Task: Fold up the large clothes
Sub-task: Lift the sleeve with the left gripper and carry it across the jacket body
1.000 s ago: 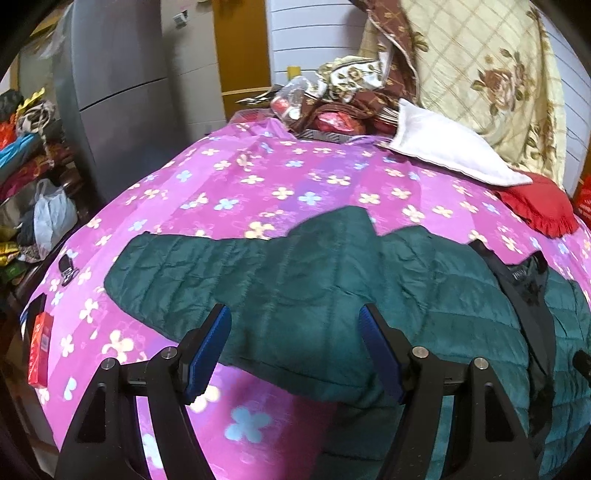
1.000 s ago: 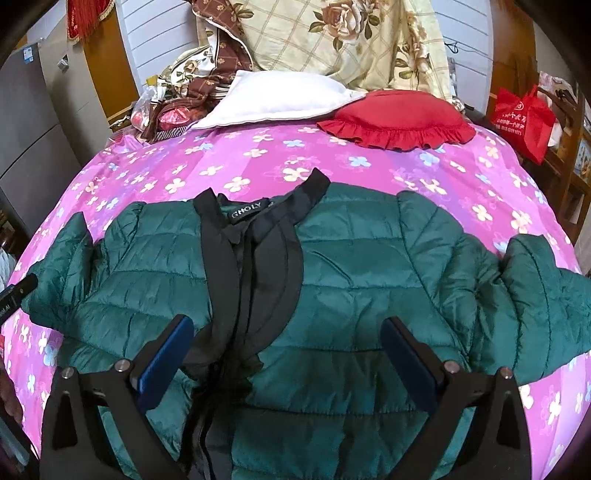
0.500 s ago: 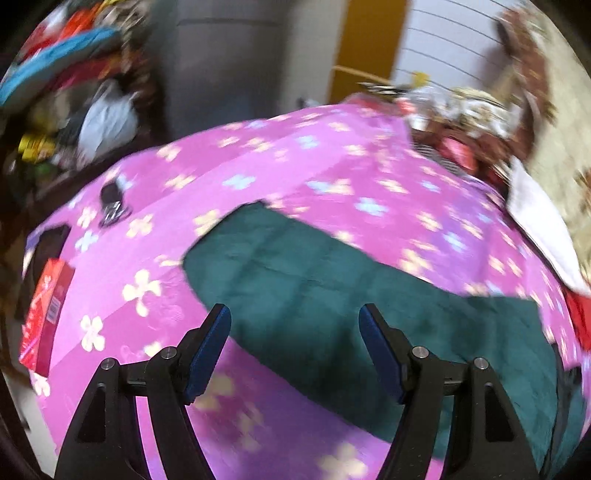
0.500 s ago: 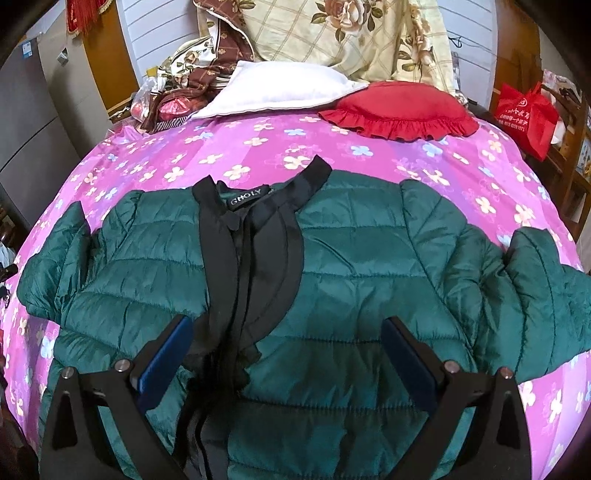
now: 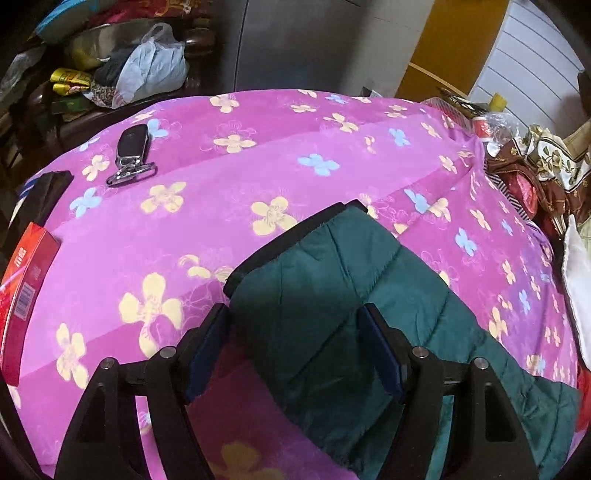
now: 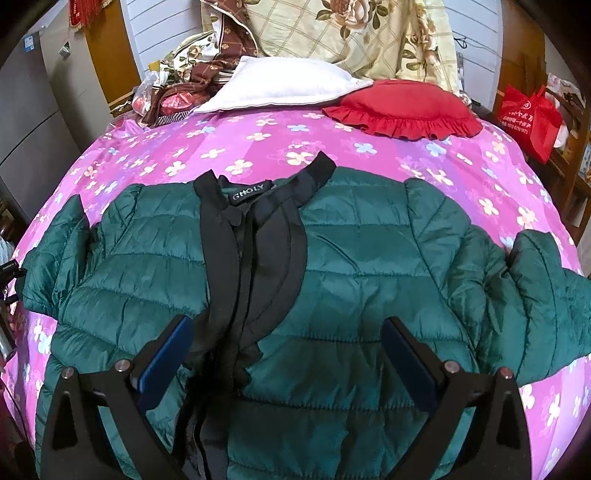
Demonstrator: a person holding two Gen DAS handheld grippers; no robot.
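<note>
Where torso lay, left gripper (image 5: 295,343) now straddles sleeve cuff (image 5: 295,236).

Flowered pink bed (image 6: 258,147) carries green jacket (image 6: 369,258), pillows, keys.

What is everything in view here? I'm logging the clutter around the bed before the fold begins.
Quilted jacket: one, dark green with black trim, spread open on the bedspread.
Jacket sleeve: one in the left view, green with a black cuff, lying between the left pads.
Bedspread: one, pink with flowers, covering the bed.
White pillow: one, at the head of the bed.
Red frilled cushion: one, beside the pillow.
Floral quilt: one, cream, behind the pillows.
Car key fob: one, black and silver, on the bedspread.
Red box: one, at the bed's edge.
Red bag: one, beside the bed.
Left tool: blue pads, closing slightly, not yet pressing the sleeve.
Right tool: blue pads, open above the jacket.
</note>
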